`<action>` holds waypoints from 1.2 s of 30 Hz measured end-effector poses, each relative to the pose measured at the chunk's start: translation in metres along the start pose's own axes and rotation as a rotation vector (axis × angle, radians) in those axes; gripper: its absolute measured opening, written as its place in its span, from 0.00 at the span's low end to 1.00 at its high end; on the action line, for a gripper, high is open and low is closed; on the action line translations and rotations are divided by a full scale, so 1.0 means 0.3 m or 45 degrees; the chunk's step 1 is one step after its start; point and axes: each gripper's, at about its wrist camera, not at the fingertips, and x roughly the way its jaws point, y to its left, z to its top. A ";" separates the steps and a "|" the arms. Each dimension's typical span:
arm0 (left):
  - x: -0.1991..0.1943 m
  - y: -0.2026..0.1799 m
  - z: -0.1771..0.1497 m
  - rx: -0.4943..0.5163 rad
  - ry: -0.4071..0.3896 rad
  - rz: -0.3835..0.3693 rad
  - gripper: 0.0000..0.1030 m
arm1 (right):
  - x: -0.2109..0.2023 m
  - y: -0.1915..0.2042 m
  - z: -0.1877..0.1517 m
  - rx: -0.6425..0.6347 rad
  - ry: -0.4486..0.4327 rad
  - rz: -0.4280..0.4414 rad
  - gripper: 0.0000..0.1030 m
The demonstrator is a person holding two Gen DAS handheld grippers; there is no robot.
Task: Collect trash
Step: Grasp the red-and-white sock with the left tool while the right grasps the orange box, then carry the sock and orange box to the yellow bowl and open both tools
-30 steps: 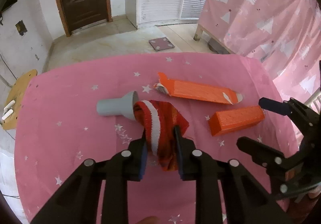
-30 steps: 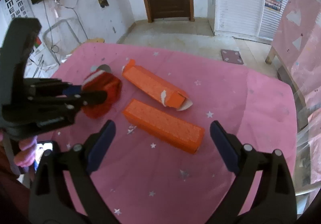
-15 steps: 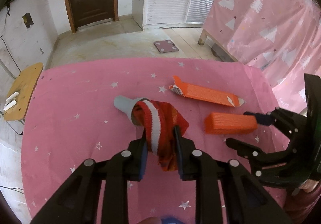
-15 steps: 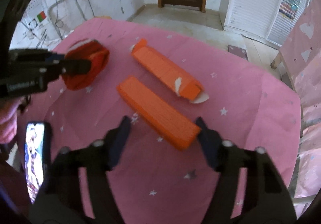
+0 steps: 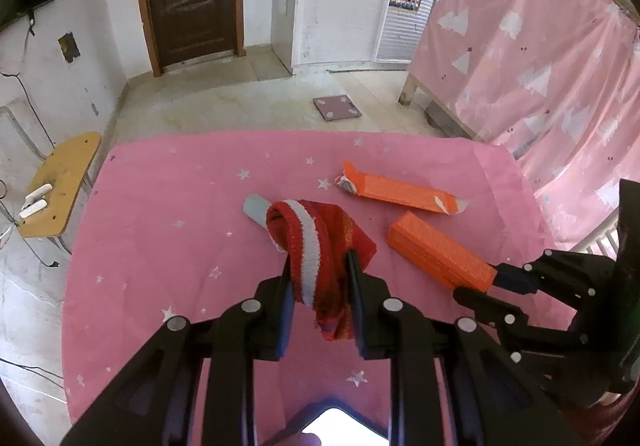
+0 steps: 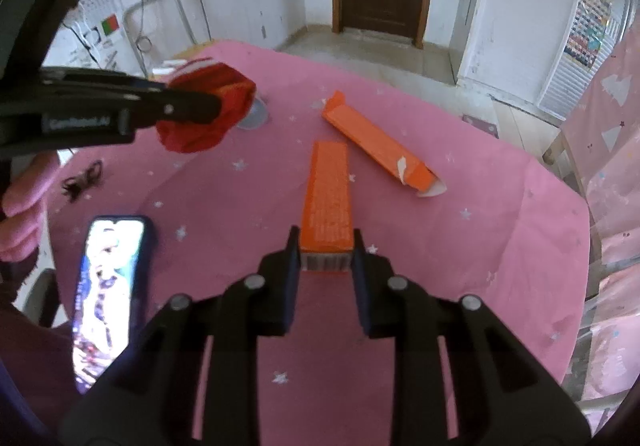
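Right wrist view: closed carton lies end-on to gripper

Right gripper [image 6: 323, 252]: jaws have just been closing, now clamped on near end of closed orange carton [image 6: 328, 198]; long axis runs straight away, far end over worktop [image 6: 500, 254]. Torn carton [image 6: 378, 150] far right, slanted, nearer this hand. Left gripper [image 5: 318, 278]: pinching red knit cloth [image 5: 316, 242].

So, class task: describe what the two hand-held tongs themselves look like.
Both the left tongs and the right tongs are matte black plastic linkages with round silver rivets at the pivots. Dark blue pads line their fingers. The left tongs carry small white lettering along one arm, too blurred to read. No cables show.
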 end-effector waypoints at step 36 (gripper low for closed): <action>-0.174 -0.770 -0.080 0.376 -0.087 -0.167 0.16 | -0.641 -0.385 -0.504 0.425 -0.428 -0.340 0.22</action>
